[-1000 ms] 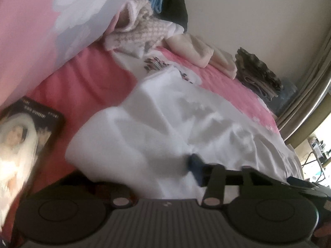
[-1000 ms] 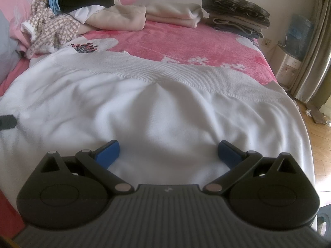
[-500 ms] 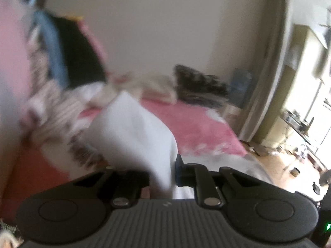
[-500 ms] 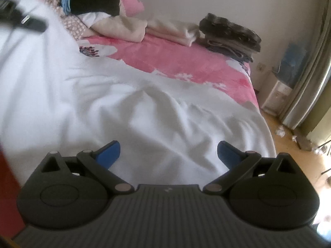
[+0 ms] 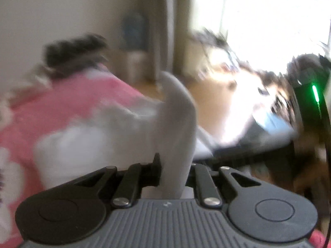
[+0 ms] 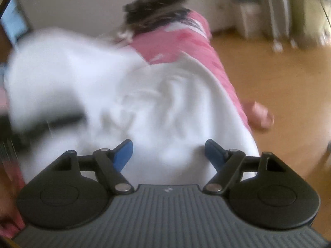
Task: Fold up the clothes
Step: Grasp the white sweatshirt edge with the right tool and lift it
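We are lifting a fold of the white garment (image 5: 178,128) off the pink bedspread (image 5: 68,103), our left gripper (image 5: 175,171) pinching it between narrow jaws that have just eased slightly. The rest of the garment is lying spread over the bed. Our right gripper (image 6: 168,153) is hovering above it, jaws wide but just narrowing, cloth below them, unpinched. Beyond, a blurred dark clothes pile (image 6: 153,8)

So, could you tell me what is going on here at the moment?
A person is folding a white garment on a bed with a pink bedspread, a handheld gripper in each hand. The left gripper is clamped on a lifted fold of the cloth. The right gripper stands open over the garment, its jaws having just been closing, gripping nothing.
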Available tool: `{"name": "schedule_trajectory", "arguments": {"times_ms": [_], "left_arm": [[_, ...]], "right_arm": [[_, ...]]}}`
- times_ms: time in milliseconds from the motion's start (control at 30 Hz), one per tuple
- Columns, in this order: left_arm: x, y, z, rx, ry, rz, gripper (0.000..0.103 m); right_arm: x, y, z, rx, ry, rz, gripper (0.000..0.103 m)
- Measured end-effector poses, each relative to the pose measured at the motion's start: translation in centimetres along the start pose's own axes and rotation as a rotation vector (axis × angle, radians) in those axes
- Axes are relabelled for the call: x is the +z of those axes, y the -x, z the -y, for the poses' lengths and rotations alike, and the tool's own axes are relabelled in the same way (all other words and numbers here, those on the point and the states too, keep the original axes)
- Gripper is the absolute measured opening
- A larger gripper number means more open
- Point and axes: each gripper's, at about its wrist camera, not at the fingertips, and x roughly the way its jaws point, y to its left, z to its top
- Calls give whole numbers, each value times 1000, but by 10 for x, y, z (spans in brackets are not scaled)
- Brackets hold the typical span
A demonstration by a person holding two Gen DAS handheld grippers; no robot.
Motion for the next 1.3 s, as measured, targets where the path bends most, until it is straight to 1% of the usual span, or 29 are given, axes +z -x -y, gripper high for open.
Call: {"name": "schedule_trajectory", "arguments": {"times_ms": [33,67,100,167,267,333,433,533,567,733,767,867,967,1033,1067,1100,1133,1167,1200,1233,1267,1300], "left_arm": [[-5,-2,6,-33,-16,-9,30],[-9,-3,13,-66,-31,-18,49],[-12,-2,17,-95,-40,-17,64],[-15,8,20,-158,-22,3,72],[-22,27,11,-219,40,24,74],[-29,40,-4,-226,114,30,74],[-43,57,-33,-199,255,42,74],[-60,72,-47,-132,320,48,74],[-67,77,-50,-109,327,48,74],[-81,75,-43,-15,251,-8,74],[-83,72,-41,4,238,-21,74],[-89,67,-36,46,208,-33,73],[-94,64,-29,96,161,-54,72],[-94,57,-24,146,130,-77,72],[-95,56,-24,162,125,-83,72],[-96,56,-24,173,129,-86,72],[-96,55,-24,181,136,-88,72],[-96,54,-25,185,144,-90,72],[-96,53,-25,192,145,-92,72],[-95,53,-24,197,139,-93,72],[-95,54,-21,202,130,-94,72],[-95,55,-19,205,121,-94,72]], "right_arm": [[-1,1,7,11,-29,-6,74],[-3,1,12,18,-49,-10,74],[-4,3,16,24,-55,-12,74],[-6,5,20,41,-63,-7,74],[-8,11,32,75,-106,2,74],[-8,17,43,106,-162,9,74],[-12,30,65,141,-288,28,74],[-21,42,83,194,-441,49,74],[-24,45,86,220,-481,53,74],[-32,52,82,361,-598,27,74],[-33,53,79,379,-605,18,74],[-27,46,57,405,-551,-20,74],[-18,35,35,410,-490,-52,74],[-11,27,22,377,-436,-71,73],[-8,23,15,340,-398,-76,71],[-6,17,10,305,-361,-82,62],[-4,9,5,270,-329,-93,50],[-2,2,1,236,-297,-105,42],[0,-4,-2,216,-276,-113,23],[1,-8,-2,214,-272,-118,11],[3,-9,-4,215,-261,-112,10],[8,-3,-8,223,-235,-82,7]]}}
